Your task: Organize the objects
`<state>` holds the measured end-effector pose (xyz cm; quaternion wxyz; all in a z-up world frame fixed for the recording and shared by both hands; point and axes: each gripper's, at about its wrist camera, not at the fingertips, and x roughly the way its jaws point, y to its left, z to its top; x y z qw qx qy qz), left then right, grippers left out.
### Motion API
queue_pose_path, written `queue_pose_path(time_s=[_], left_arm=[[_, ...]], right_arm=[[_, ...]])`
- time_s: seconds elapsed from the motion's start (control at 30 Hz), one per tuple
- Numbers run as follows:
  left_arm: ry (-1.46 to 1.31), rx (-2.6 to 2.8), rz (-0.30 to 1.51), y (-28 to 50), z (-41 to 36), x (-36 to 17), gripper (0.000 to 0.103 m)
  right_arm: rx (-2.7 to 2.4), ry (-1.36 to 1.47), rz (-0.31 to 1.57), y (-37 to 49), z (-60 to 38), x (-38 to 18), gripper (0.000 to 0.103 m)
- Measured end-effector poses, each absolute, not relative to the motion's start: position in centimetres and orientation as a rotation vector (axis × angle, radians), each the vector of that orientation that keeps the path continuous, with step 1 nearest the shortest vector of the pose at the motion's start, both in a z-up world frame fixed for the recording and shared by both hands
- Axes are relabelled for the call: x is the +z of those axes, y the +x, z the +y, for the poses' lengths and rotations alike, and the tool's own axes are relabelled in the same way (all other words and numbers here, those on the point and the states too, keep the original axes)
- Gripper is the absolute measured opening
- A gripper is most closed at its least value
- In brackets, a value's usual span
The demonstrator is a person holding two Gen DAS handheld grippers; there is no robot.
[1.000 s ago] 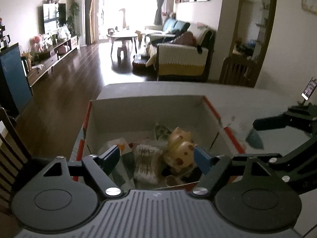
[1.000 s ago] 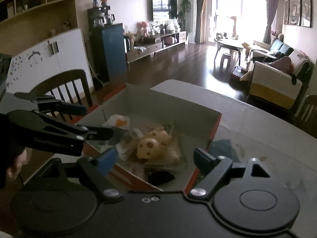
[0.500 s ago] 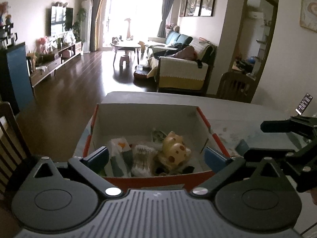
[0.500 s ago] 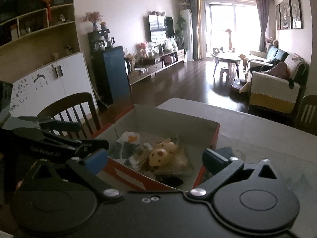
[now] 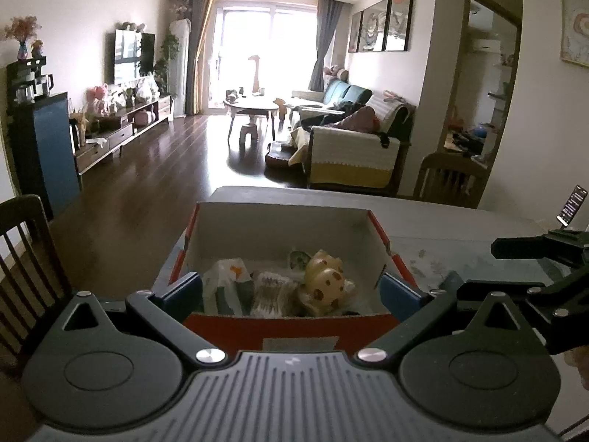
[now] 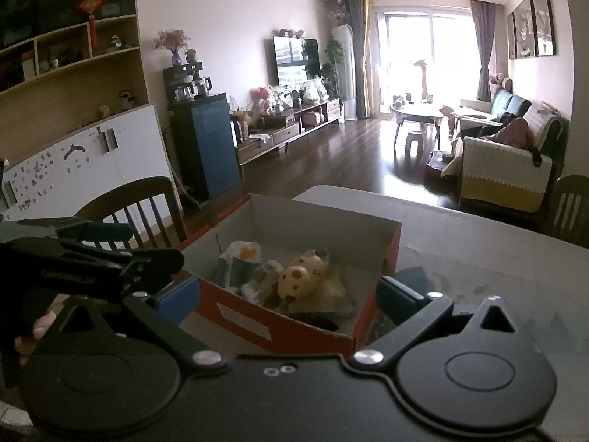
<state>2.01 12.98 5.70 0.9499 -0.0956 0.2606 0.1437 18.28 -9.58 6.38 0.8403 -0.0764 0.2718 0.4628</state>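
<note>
A living room lies beyond a grey desk [image 5: 460, 221]. An orange box [image 5: 287, 326] of toys sits between both spread grippers, left gripper [image 5: 291, 291] and right gripper [image 6: 287, 294], empty.

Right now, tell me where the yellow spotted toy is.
The yellow spotted toy lies inside the orange box on the table, right of centre in the left wrist view, beside a striped packet.

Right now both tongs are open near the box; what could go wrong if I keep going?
1. The box sits close to the table edge on the chair side; a nudge might slide it off.
2. The left tongs and right tongs are close beside each other and could collide.
3. The spotted yellow toy lies on loose packets; a grab could snag those too.
</note>
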Motion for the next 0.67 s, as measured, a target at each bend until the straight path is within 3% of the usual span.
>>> queue_pose_path(time_s=[0.67], left_arm=[[-0.208,0.324,0.568,2.19,12.46,5.41,0.103]], right_arm=[[0.962,-0.151,0.604,17.64,-10.68,5.62,0.102]])
